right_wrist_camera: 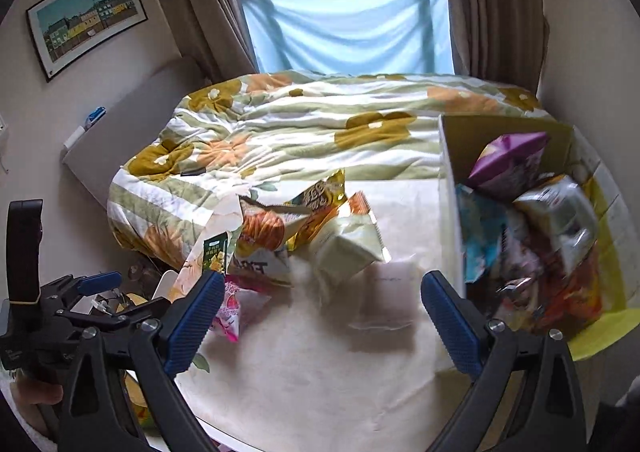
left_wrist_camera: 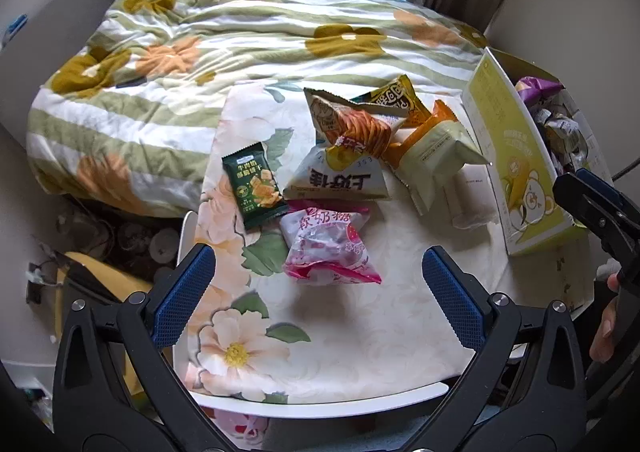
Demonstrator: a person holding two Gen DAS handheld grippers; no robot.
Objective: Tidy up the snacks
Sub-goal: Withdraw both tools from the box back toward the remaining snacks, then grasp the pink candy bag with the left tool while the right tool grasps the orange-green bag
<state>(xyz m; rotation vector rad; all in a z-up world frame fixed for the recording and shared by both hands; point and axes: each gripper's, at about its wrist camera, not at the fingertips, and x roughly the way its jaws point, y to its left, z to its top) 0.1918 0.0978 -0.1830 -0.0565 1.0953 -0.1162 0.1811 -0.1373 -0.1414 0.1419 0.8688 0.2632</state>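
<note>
Left gripper [left_wrist_camera: 318,300]: fingers spread wide, holding nothing, touching nothing; it hovers over the near part of the small table [left_wrist_camera: 400,332].
Nearest snack: the pink candy bag [left_wrist_camera: 326,248] lies just ahead of the left gripper, roughly centred between the fingers, its long axis running across the gap.
Nearer hand: the left, by my reading; a short push forward and down should bracket the bag.
Right gripper [right_wrist_camera: 322,320]: also wide open and empty, over bare tablecloth; a clear flat packet [right_wrist_camera: 386,302] lies just ahead of it.
Further ahead: the dark green biscuit packet [left_wrist_camera: 256,189] sits ahead-left of the left gripper, the loose pile of snacks [left_wrist_camera: 360,139] straight beyond the pink bag.
Destination: the yellow-green box [left_wrist_camera: 516,155], already part-filled, stands ahead-right of both grippers.
Farthest: the floral quilt [left_wrist_camera: 240,43].
</note>
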